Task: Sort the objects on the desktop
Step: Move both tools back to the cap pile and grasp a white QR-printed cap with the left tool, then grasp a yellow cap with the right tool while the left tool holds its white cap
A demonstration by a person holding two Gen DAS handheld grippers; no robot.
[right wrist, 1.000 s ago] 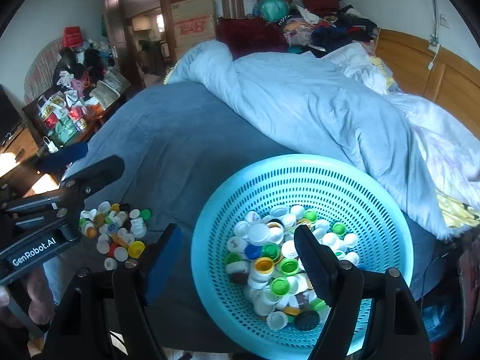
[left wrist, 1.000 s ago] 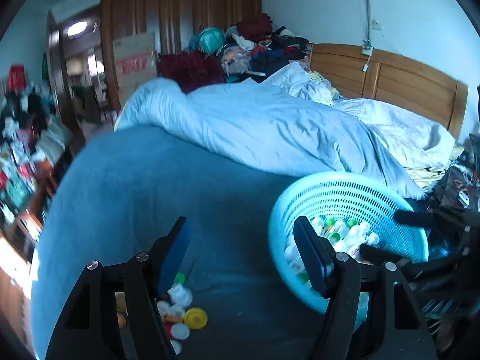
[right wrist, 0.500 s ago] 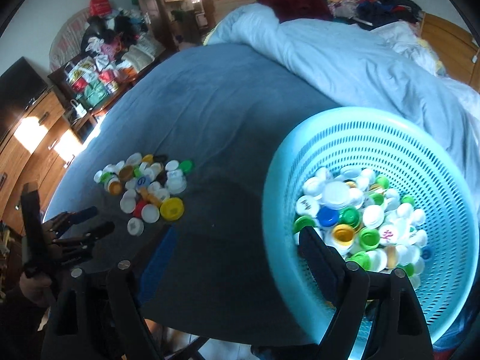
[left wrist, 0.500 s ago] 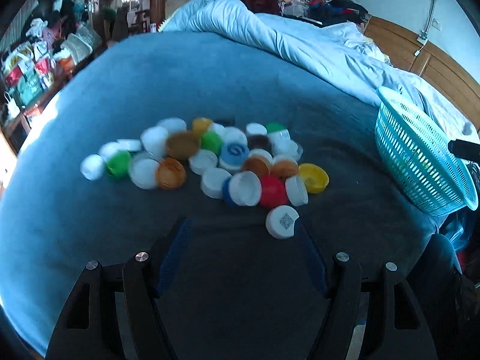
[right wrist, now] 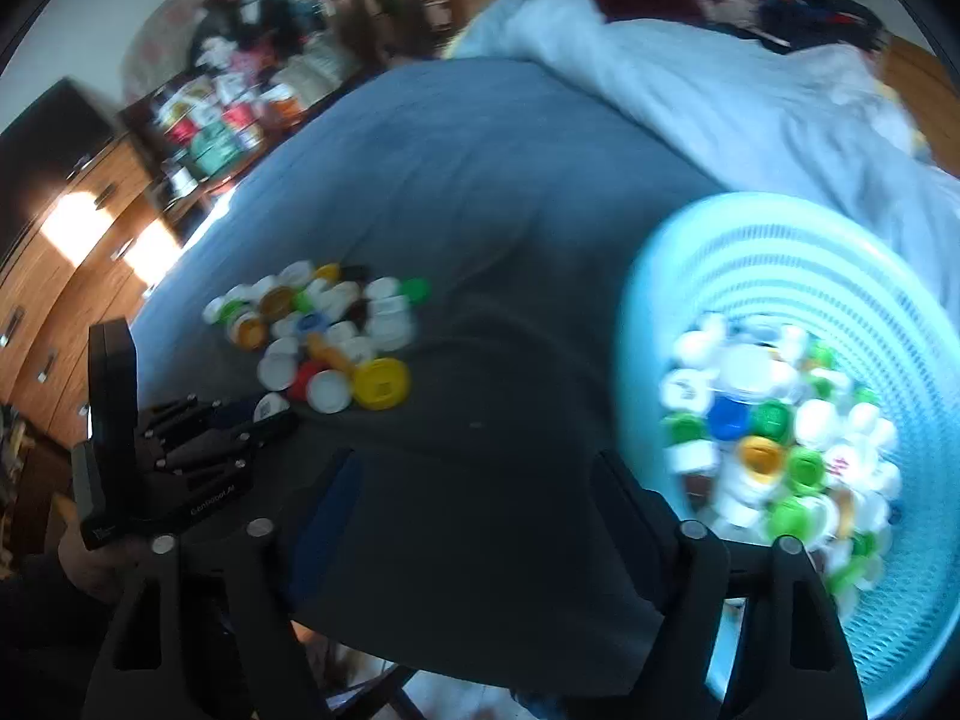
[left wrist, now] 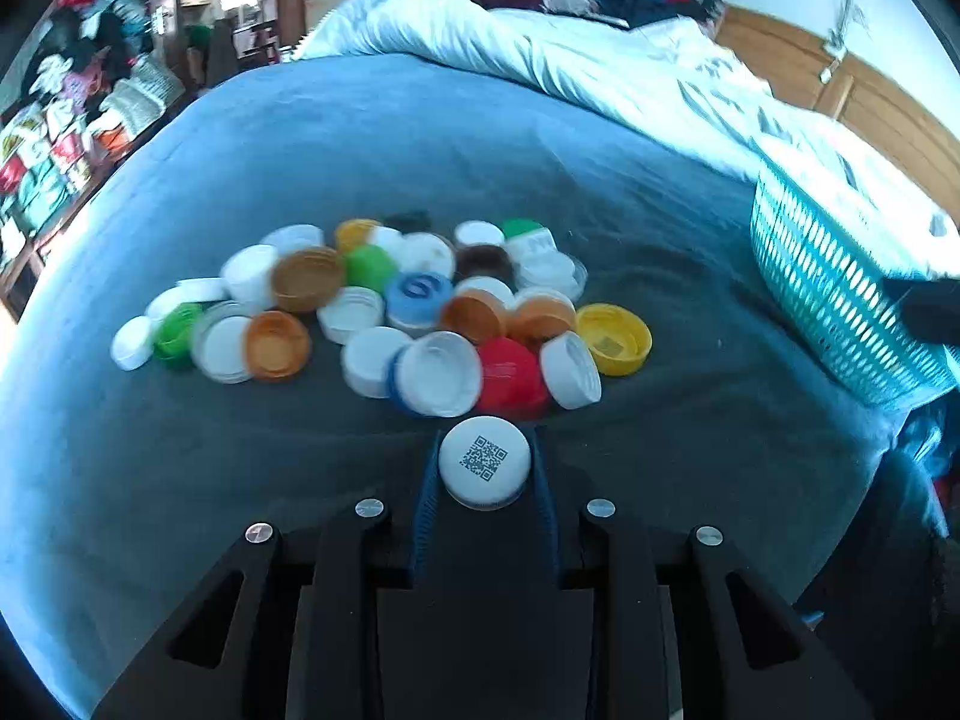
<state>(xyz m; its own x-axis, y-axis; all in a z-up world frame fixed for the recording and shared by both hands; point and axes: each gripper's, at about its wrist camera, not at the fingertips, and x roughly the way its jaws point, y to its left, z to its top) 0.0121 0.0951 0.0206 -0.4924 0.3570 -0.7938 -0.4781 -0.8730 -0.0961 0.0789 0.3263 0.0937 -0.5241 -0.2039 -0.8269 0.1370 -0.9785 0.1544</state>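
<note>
Left claw (left wrist: 485, 468) clamped on a white bottle cap with a QR code (left wrist: 485, 461), at the near edge of the loose cap pile (left wrist: 384, 306) on the blue bedspread (left wrist: 420, 138). Right claw (right wrist: 474, 480) closing, nothing between its jaws, hanging over bare bedspread between the pile and the turquoise basket (right wrist: 720, 228). Basket already holds many caps (right wrist: 774, 438) (blurred, can't count). Roughly two dozen caps remain outside, yellow cap (left wrist: 615, 339) among them. Judged well past halfway; the gripped cap goes to the basket next.
</note>
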